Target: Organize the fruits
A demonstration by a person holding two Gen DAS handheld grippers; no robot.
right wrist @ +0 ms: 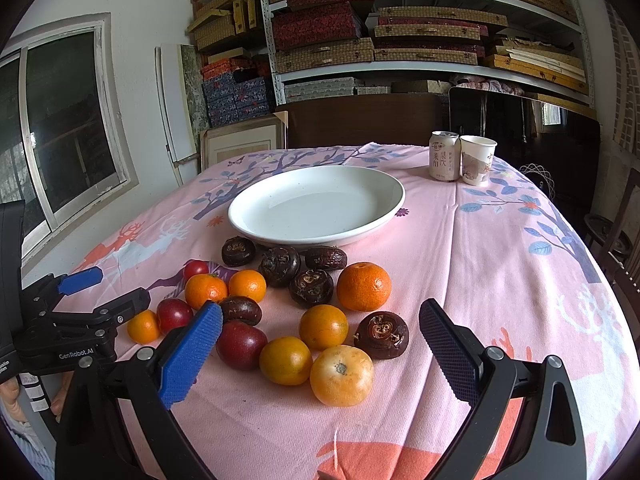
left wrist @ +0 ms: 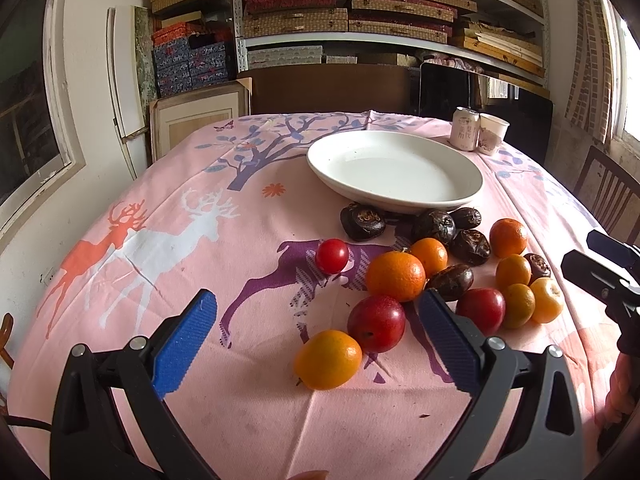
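Lower centre of both views: fruits [right wrist: 320, 320] loose on tablecloth [right wrist: 500, 260], plate [right wrist: 316, 204] bare behind. I hold left gripper [left wrist: 318, 320] and right gripper [right wrist: 320, 328] spread, grasping nothing. Risk: fingers nudging round fruit, rolling off table.

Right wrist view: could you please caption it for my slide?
Open right gripper hovers over loose fruits before an empty white plate.
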